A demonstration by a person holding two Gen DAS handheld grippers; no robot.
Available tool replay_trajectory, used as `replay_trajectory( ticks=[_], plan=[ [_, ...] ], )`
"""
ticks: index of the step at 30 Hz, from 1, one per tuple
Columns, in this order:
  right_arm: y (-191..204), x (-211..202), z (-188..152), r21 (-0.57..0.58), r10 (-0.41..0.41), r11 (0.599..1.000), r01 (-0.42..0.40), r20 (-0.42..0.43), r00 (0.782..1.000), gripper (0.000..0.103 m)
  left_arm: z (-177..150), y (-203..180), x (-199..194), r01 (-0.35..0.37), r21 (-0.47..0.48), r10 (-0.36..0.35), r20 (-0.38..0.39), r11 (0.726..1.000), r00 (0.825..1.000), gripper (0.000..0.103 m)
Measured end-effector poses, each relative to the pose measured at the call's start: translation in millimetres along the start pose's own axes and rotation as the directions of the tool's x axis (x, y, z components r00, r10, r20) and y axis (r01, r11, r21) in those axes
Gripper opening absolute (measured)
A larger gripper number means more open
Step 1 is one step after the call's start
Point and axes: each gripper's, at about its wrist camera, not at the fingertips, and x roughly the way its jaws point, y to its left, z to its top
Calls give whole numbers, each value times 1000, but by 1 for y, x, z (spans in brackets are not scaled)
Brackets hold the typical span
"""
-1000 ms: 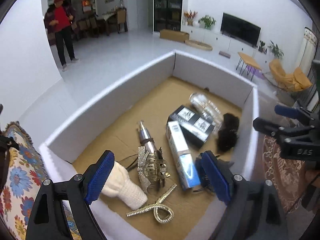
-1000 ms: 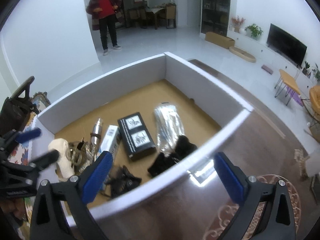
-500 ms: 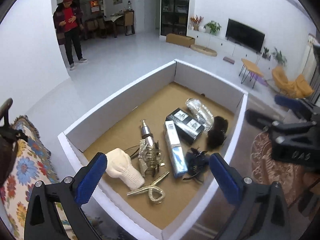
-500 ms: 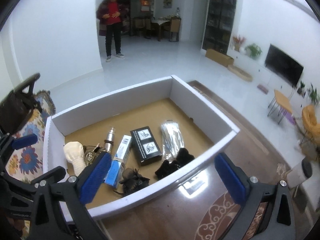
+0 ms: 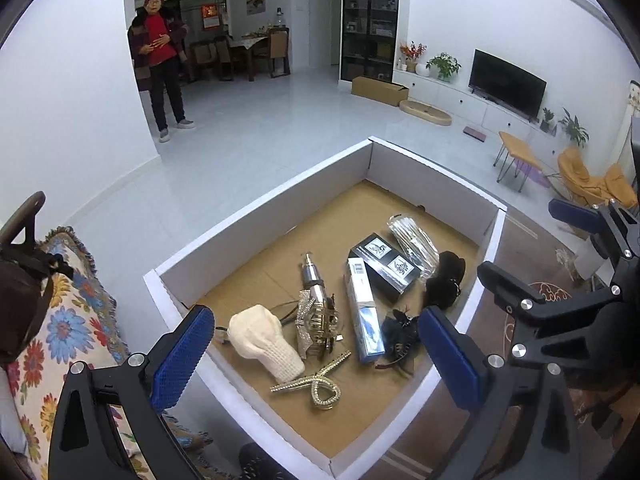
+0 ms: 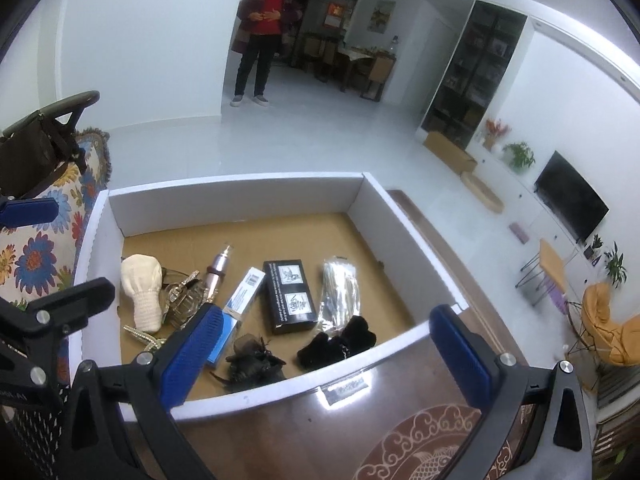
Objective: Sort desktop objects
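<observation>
A person in a red top (image 5: 158,40) stands at a doorway on the pale floor (image 5: 256,128). A black television (image 5: 507,83) hangs above a white cabinet, potted plants (image 5: 443,65) beside it. A floral cushion (image 5: 64,336) lies near left.

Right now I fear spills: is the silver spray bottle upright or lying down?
Lying down: the silver spray bottle rests flat on the box floor.
</observation>
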Motion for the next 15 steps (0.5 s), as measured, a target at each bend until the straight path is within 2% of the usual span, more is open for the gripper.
replay_trajectory(
  ticks=[8, 15],
  plan=[
    [-5, 3, 0, 17, 5, 1000, -5, -4, 1000, 103, -4, 1, 6, -8, -12, 8, 5, 1000, 1000, 103],
    [-3, 15, -1, -4, 48, 999, -48, -68, 997, 103, -6, -1, 7, -22, 0, 22, 10, 1000, 1000, 103]
  ],
)
